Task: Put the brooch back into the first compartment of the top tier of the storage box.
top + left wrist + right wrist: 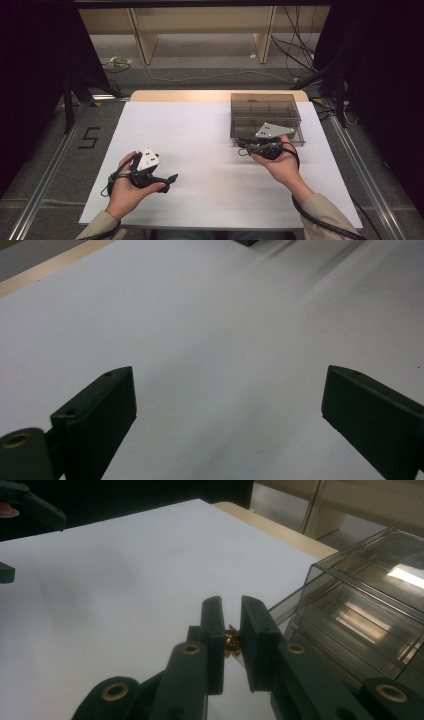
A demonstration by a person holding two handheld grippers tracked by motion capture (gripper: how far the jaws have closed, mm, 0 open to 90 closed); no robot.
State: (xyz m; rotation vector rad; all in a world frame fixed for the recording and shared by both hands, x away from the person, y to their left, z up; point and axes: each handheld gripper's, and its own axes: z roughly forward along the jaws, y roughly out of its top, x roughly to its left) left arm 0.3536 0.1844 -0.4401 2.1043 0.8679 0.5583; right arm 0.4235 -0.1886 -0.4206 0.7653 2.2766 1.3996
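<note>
beside the clear compartment box [370, 610], right tool [231, 622] grips a small brass piece [231, 641]; left tool [227, 410] gapes.

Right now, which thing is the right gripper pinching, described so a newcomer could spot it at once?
Start at the smoky clear compartment box at the far right of the white table. Just before its near left corner, the right gripper is closed on a small brass-coloured piece. It is the one shiny gold thing among black jaws.

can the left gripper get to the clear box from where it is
Probably yes. The left gripper hangs open and empty over bare white table, with nothing lying between it and the clear box. The right gripper, shut on a small gold piece, sits at the box's near edge and might crowd it.
</note>
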